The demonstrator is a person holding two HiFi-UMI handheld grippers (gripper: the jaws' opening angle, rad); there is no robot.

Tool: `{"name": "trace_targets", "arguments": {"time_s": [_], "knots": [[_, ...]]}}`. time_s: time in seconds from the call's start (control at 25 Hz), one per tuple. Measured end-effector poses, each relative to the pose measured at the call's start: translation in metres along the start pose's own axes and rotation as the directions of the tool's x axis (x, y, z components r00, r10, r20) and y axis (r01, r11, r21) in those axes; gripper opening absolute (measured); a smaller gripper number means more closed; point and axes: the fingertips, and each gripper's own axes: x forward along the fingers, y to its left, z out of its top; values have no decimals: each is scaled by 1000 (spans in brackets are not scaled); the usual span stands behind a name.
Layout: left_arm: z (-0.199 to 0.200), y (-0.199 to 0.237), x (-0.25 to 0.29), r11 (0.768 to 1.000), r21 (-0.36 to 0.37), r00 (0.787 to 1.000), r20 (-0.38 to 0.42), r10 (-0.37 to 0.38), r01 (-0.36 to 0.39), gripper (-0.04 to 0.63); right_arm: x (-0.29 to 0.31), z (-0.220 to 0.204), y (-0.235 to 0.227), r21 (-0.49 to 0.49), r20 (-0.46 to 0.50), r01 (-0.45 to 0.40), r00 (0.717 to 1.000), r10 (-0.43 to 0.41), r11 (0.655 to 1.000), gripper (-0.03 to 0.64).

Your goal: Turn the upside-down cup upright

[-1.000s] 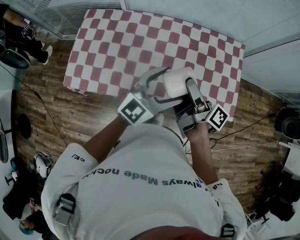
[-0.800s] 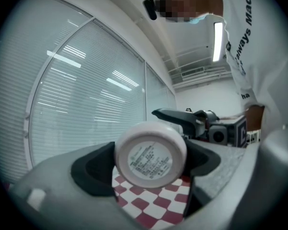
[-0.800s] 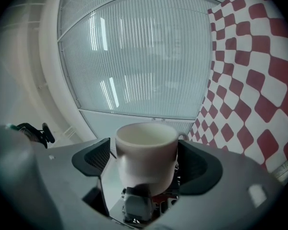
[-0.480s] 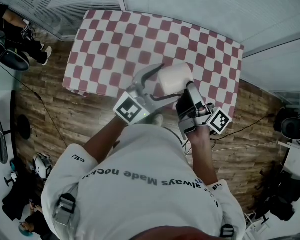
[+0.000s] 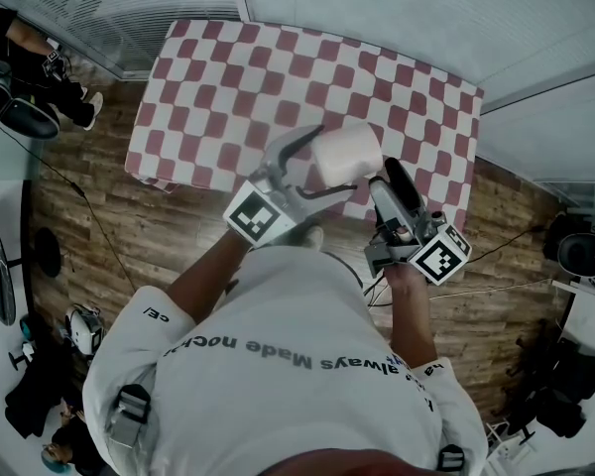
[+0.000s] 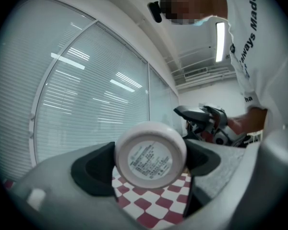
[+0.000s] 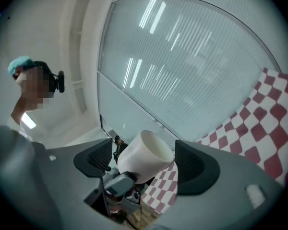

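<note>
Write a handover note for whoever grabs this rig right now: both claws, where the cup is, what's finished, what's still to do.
Left claw: shut on the white cup, whose base faces that claw's camera; the cup is held above the checked table.
Right claw: open; its jaws have just been closing a little with nothing between them. The cup's mouth is ahead of it, clear of the pads.
Done: cup is off the table and tipped roughly onto its side.
Left: finish turning it mouth-up, then set it down on the table.
</note>
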Motion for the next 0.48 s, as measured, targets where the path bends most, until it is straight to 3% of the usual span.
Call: {"name": "trace_targets", "arguments": {"time_s": [0.12, 0.24, 0.36, 0.48], "knots": [[0, -1, -2, 1000, 1, 1000, -1, -1, 1, 441, -3, 1, 8, -176, -56, 1, 998, -11, 984, 401], [2, -2, -3, 1000, 5, 1000, 3, -1, 1, 441, -5, 1, 15, -339, -112, -8, 993, -32, 941, 408], [1, -3, -4, 1000, 2, 1000, 0, -2, 2, 440, -6, 2, 20, -478, -157, -24, 986, -58, 878, 418], [1, -4, -5, 1000, 2, 1000, -4, -5, 5, 441, -6, 2, 27, -609, -202, -55, 976, -87, 791, 420]]}}
